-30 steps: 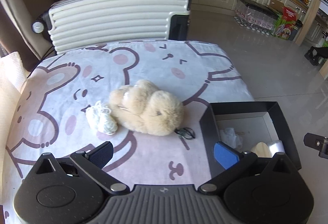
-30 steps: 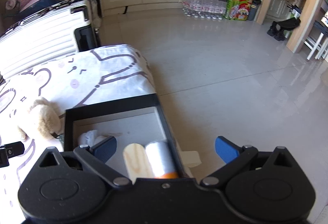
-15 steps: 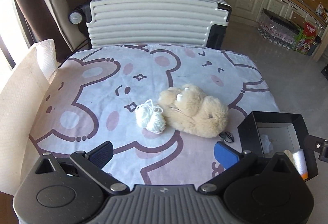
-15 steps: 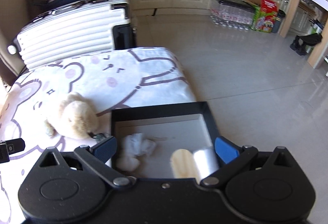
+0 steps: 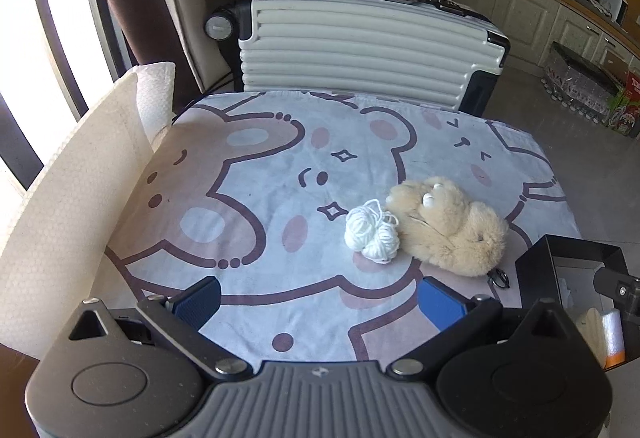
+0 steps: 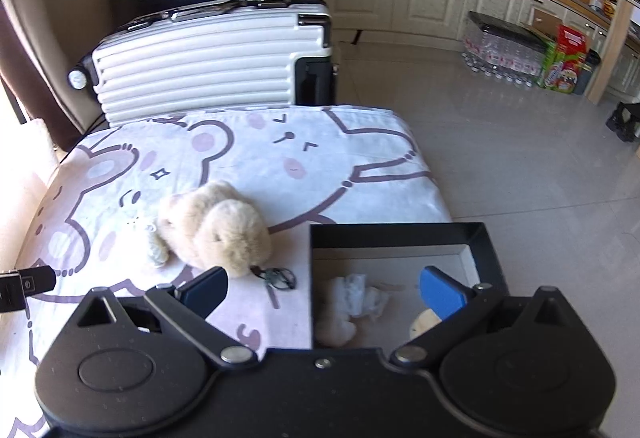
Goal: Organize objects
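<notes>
Left wrist view: I see my left tool (image 5: pixel 318 302) wide open, empty; white yarn (image 5: pixel 372 234) touching the plush toy (image 5: pixel 452 234), centre-right on the desk (image 5: pixel 248 205).
Right wrist view: my right tool (image 6: pixel 324 288) gapes empty over the black box (image 6: pixel 400 234), lower right; only here the crumpled white item (image 6: pixel 358 292) inside shows clearly.

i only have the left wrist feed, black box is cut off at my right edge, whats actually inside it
Observer: The right wrist view looks into the black box; crumpled white tissue lies on its floor.
Operator: anything else in there
Observer: A small cream fluffy piece sits at the near left, touching the tissue.
Operator: is the right gripper holding anything
Observer: No. The right gripper is open and empty, one finger over the cloth, the other over the box.
</notes>
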Tool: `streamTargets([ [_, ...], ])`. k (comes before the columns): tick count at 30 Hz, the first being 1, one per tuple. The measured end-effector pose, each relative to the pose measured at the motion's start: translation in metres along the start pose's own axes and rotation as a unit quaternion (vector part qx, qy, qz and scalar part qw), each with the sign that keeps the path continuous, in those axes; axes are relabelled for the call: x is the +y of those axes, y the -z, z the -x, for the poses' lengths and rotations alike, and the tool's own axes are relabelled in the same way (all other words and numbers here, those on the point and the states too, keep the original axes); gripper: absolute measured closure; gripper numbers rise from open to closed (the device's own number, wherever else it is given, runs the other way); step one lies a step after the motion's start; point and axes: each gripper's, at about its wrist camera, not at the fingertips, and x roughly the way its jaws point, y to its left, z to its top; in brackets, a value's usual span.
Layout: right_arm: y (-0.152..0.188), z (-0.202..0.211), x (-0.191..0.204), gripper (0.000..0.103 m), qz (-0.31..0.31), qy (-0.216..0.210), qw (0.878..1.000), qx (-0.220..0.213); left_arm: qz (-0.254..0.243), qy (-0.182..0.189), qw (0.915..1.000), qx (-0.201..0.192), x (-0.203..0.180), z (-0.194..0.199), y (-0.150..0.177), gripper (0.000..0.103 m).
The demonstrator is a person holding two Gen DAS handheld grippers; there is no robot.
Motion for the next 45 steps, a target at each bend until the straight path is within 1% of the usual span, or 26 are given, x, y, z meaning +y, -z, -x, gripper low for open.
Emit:
streamTargets([
  [5,0.000,0.000,0.006,0.000,0.000,-0.007,1.000,-0.005,0.005,-0.001,1.0000,-0.003,0.006,0.002,0.000,0.000],
  [9,-0.001,0.002,0.008,0.000,-0.005,-0.016,1.000,-0.021,0.007,-0.001,1.0000,-0.005,0.008,0.001,0.000,0.000],
  [13,-0.005,0.004,0.007,0.000,-0.024,-0.023,0.999,-0.038,0.004,-0.003,0.9998,-0.020,0.008,0.003,-0.001,0.000],
  [17,-0.011,0.003,0.006,0.000,-0.032,-0.024,0.998,-0.045,0.004,-0.003,0.9993,-0.036,0.007,0.004,-0.003,0.000],
  [20,-0.016,0.004,0.013,0.000,-0.001,-0.012,0.998,-0.068,0.011,-0.001,0.9990,-0.043,0.007,0.002,-0.004,0.000],
  [22,-0.020,0.001,0.021,0.000,0.028,-0.002,0.997,-0.070,0.020,0.005,0.9988,-0.045,0.007,-0.001,-0.005,0.000],
  [25,-0.026,-0.006,0.030,0.000,0.062,-0.008,0.995,-0.077,0.034,0.015,0.9979,-0.053,0.007,-0.005,-0.008,0.000],
  [27,-0.031,-0.014,0.039,0.000,0.092,-0.012,0.994,-0.063,0.049,0.015,0.9965,-0.066,0.008,-0.008,-0.011,0.000],
  [29,-0.036,-0.024,0.048,0.000,0.112,-0.015,0.992,-0.046,0.067,0.016,0.9952,-0.070,0.011,-0.013,-0.015,0.000],
  [33,-0.043,-0.042,0.060,0.000,0.134,-0.030,0.990,-0.043,0.115,0.026,0.9917,-0.050,0.022,-0.029,-0.021,0.000],
  [36,-0.038,-0.061,0.068,0.000,0.151,-0.042,0.987,-0.039,0.148,0.034,0.9877,-0.038,0.031,-0.043,-0.024,0.002],
  [37,-0.036,-0.068,0.070,0.000,0.156,-0.045,0.986,-0.037,0.157,0.036,0.9863,-0.035,0.034,-0.047,-0.025,0.005],
  [42,-0.021,-0.099,0.079,0.000,0.178,-0.085,0.980,-0.036,0.179,0.053,0.9824,-0.009,0.042,-0.071,-0.028,0.010],
  [45,-0.017,-0.118,0.087,0.000,0.202,-0.097,0.974,-0.027,0.194,0.068,0.9786,0.012,0.044,-0.088,-0.028,0.012],
])
